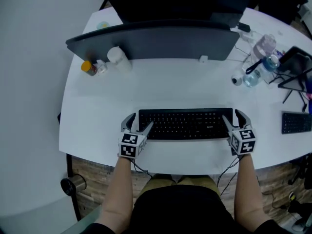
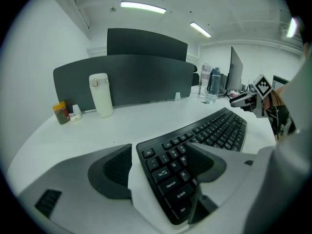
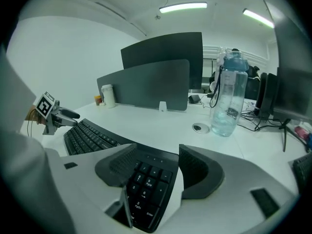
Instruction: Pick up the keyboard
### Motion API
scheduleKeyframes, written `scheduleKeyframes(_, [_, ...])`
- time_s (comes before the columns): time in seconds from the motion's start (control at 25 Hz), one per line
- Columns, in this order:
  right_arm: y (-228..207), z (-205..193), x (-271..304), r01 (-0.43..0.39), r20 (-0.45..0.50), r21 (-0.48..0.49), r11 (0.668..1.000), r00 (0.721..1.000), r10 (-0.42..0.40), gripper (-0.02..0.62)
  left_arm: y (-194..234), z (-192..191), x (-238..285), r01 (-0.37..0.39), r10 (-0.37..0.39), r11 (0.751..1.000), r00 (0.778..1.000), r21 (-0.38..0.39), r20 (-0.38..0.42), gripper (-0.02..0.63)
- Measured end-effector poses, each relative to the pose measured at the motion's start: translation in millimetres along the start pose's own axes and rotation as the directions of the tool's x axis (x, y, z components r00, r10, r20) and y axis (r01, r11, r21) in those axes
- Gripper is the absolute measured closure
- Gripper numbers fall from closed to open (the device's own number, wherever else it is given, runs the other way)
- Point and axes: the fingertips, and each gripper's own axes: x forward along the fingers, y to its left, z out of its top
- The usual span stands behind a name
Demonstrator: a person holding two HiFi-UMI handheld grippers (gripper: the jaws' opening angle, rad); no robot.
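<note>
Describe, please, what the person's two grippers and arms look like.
The left gripper and right gripper match: curved grey fingers with dark textured pads, a white cube of black square markers, a thin dark cable. The forearms are unsleeved.

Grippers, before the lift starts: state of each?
Left gripper: open, one end of the keyboard between its jaws.
Right gripper: open, other end between its jaws.

Between the left gripper's [image 2: 158, 168] matt, ribbed dark pads [image 2: 116, 169], the keyboard [image 2: 209, 133] is showing matt black plastic; the table [image 2: 146, 118] beneath is looking smooth and white.
</note>
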Motion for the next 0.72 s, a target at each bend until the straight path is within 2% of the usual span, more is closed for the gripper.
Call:
scheduleKeyframes(0.36, [-11, -38, 10, -0.033, -0.116, 0.044, 0.998, 0.992, 0.038, 0.333, -10, -20, 10, 0.084, -0.092, 0.993, 0.992, -0.088, -0.092, 0.244])
scheduleKeyframes(0.6, [-12, -47, 14, -0.054, -0.144, 0.158, 0.986, 0.987, 0.077, 0.325, -8, -27, 13, 0.109, -0.132, 0.979, 0.982, -0.17, -0.132, 0.233])
scheduleKeyframes(0.72, [-13, -51, 16, -0.057, -0.165, 0.204, 0.977, 0.982, 0.092, 0.315, -9, -32, 16, 0.126, -0.167, 0.964, 0.972, -0.234, -0.167, 0.232])
